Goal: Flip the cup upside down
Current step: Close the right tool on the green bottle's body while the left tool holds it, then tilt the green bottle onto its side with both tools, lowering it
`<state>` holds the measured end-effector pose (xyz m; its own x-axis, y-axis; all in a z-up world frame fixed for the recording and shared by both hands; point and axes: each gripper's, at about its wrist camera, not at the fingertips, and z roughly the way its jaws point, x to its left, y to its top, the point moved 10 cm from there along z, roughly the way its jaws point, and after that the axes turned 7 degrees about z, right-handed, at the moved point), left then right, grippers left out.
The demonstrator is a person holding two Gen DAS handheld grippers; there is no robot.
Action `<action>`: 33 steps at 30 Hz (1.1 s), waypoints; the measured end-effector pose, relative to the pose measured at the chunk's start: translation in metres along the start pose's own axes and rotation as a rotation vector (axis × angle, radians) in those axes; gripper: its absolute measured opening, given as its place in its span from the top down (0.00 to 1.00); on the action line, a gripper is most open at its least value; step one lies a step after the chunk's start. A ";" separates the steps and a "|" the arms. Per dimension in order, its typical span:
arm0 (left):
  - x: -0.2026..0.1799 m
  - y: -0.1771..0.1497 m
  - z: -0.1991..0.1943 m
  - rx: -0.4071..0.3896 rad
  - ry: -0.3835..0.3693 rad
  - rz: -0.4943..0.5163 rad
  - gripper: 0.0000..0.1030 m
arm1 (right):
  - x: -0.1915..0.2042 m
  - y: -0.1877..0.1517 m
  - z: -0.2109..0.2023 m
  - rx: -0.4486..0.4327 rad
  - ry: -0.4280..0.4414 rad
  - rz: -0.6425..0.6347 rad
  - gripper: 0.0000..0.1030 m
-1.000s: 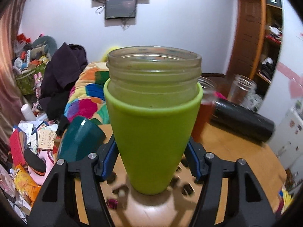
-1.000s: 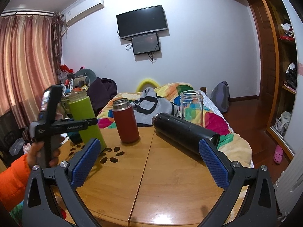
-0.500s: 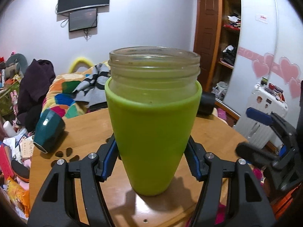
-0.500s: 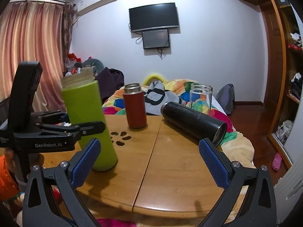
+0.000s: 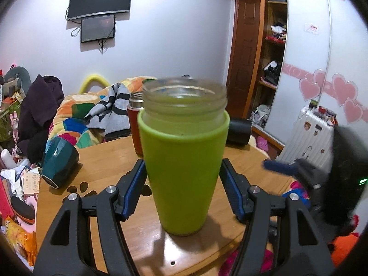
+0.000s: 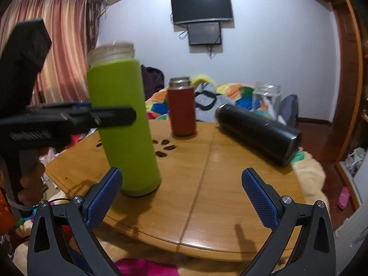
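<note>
1. right in front of the left camera, the left gripper (image 5: pixel 184 179) is squeezing the green cup (image 5: pixel 182 168) from both sides, with its blue pads (image 5: pixel 135 184) pressing on the green sleeve about halfway down.

2. the cup is standing the right way up, with its open glass mouth on top. its bottom is sitting on, or just above, the wooden table (image 6: pixel 218 179), close to the near edge. i cannot tell for sure if it is touching.

3. closest to the right camera, the right gripper (image 6: pixel 181 195) is spreading wide and holding nothing. it is hanging by the table edge, just beside the cup.

4. a bit further back, a red bottle (image 6: pixel 181 108) is standing up and a black bottle (image 6: pixel 257 131) is lying on its side. a dark teal cup (image 5: pixel 59 161) is lying on the left.

5. furthest back, a clear glass jar (image 6: pixel 266 99) is standing behind the black bottle.

6. the flip is not done yet. i think these things could go wrong:
   - the sleeve is looking smooth and narrower at the bottom, so the cup could be slipping out while turning over.
   - the glass mouth could be hitting the table hard and cracking.
   - the cup is so near the edge that it could be falling off.
   - a wide swing could be knocking the red bottle down.
</note>
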<state>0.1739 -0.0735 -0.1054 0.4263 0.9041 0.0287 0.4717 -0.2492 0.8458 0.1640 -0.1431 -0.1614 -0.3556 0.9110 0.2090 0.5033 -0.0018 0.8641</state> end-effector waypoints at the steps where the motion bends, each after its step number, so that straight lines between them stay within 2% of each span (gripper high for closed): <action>1: 0.001 0.000 -0.003 -0.002 -0.008 -0.006 0.38 | 0.003 -0.002 0.004 0.008 0.016 -0.005 0.00; 6: 0.001 0.003 -0.004 -0.009 -0.024 -0.011 0.38 | 0.030 -0.008 0.029 0.032 0.107 -0.070 0.00; 8: 0.002 0.005 -0.002 -0.012 -0.036 -0.020 0.38 | 0.038 -0.012 0.037 0.042 0.119 -0.097 0.03; 10: 0.003 0.006 0.001 -0.011 -0.056 -0.037 0.38 | 0.045 -0.013 0.046 0.059 0.137 -0.118 0.13; 16: 0.013 0.006 0.004 -0.018 -0.087 -0.091 0.38 | 0.050 -0.012 0.056 0.049 0.180 -0.098 0.27; 20: 0.017 0.007 0.003 -0.020 -0.102 -0.117 0.38 | 0.057 -0.014 0.060 0.047 0.183 -0.111 0.30; 23: 0.021 0.007 0.003 -0.021 -0.103 -0.136 0.38 | 0.058 -0.014 0.062 0.040 0.160 -0.128 0.39; 33: 0.017 0.009 -0.001 -0.024 -0.125 -0.133 0.38 | 0.056 -0.014 0.052 0.057 0.132 -0.172 0.40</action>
<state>0.1847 -0.0598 -0.0964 0.4549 0.8778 -0.1499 0.5126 -0.1205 0.8501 0.1777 -0.0703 -0.1851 -0.5381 0.8340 0.1217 0.4684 0.1759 0.8658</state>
